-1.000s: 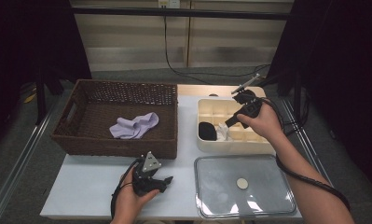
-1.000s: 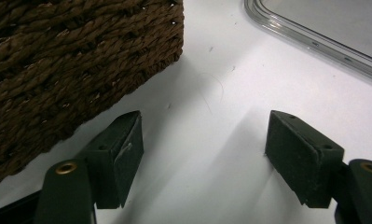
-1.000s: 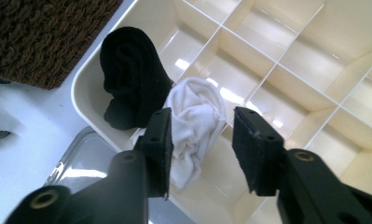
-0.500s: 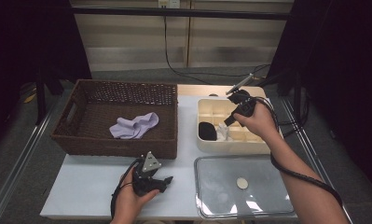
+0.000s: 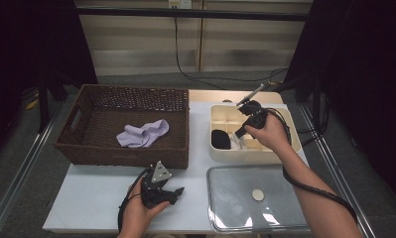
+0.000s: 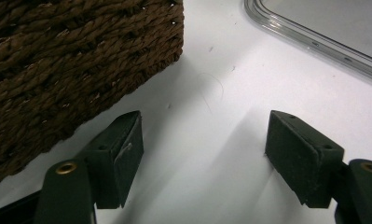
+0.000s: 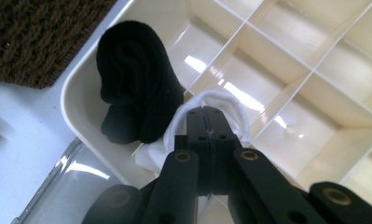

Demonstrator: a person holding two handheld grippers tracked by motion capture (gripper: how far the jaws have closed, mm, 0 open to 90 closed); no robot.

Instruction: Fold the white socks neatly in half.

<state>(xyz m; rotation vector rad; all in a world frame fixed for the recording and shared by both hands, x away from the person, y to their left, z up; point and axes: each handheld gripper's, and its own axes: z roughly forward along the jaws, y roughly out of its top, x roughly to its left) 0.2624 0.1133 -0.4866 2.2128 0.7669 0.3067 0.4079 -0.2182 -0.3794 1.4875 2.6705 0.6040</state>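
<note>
Tucking the white sock [image 7: 211, 105] into its compartment next to the rolled black sock [image 7: 137, 88] in the cream divider box [image 5: 220, 154], the right claw [image 7: 207, 119] has pinched fully shut, so ease down gently while the left claw [image 6: 204, 154] idles wide open and empty on the counter [image 6: 211, 116].

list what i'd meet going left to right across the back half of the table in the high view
wicker basket → lilac cloth inside it → black sock roll in the cream divider box → right tool
</note>
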